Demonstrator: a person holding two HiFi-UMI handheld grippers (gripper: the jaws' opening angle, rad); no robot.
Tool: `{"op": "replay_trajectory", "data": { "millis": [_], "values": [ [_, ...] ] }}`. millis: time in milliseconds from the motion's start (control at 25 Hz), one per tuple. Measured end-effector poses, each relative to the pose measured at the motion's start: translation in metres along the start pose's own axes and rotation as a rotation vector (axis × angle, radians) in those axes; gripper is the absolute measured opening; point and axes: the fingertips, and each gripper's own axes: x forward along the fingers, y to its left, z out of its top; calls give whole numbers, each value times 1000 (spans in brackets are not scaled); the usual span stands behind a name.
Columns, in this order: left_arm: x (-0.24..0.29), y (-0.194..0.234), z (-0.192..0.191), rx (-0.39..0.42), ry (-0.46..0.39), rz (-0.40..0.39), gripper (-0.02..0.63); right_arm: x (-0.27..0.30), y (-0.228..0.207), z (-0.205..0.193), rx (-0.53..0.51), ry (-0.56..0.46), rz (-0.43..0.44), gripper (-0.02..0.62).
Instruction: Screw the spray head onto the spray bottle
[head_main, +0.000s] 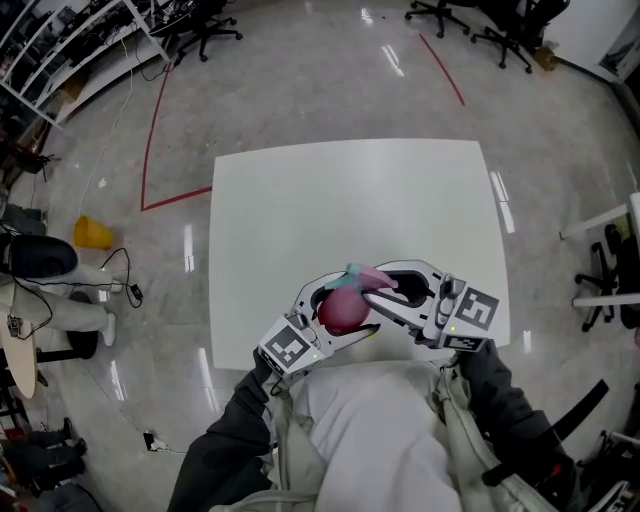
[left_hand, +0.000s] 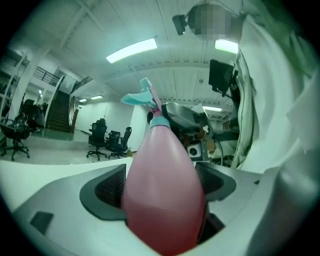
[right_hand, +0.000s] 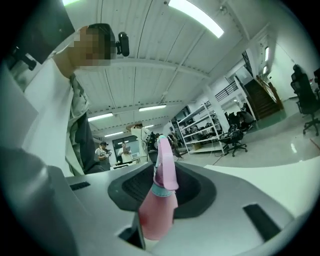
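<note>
A pink spray bottle (head_main: 343, 312) with a teal collar hangs above the near edge of the white table (head_main: 350, 200), and its pink and teal spray head (head_main: 366, 277) sits on its neck. My left gripper (head_main: 340, 308) is shut on the wide body of the bottle (left_hand: 162, 190), with a dark pad against each side. In the left gripper view the spray head (left_hand: 149, 97) rises beyond the jaws. My right gripper (head_main: 378, 288) comes in from the right and is shut on the spray head (right_hand: 165, 165), with the bottle's shoulder (right_hand: 156, 220) below it.
Both grippers are close to my chest at the table's near edge. Around the table is glossy floor with red tape lines (head_main: 150, 140), a yellow object (head_main: 92, 233) on the left, office chairs (head_main: 205, 30) and shelves at the back. Two people (right_hand: 114, 152) stand far off.
</note>
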Motion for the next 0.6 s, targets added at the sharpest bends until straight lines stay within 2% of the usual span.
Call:
{"op": "replay_trajectory", "data": {
  "millis": [120, 280, 480, 600],
  "values": [
    [-7, 1, 19, -97, -103, -18, 434, -12, -13, 9, 42, -59, -12, 106],
    [-23, 10, 24, -158, -140, 11, 434, -19, -22, 11, 104, -101, -31, 106],
    [-38, 9, 41, -292, -270, 4, 434, -28, -21, 22, 176, -186, -9, 103],
    [-62, 16, 37, -381, -315, 52, 433, -51, -37, 38, 190, -274, -76, 80]
  ]
}}
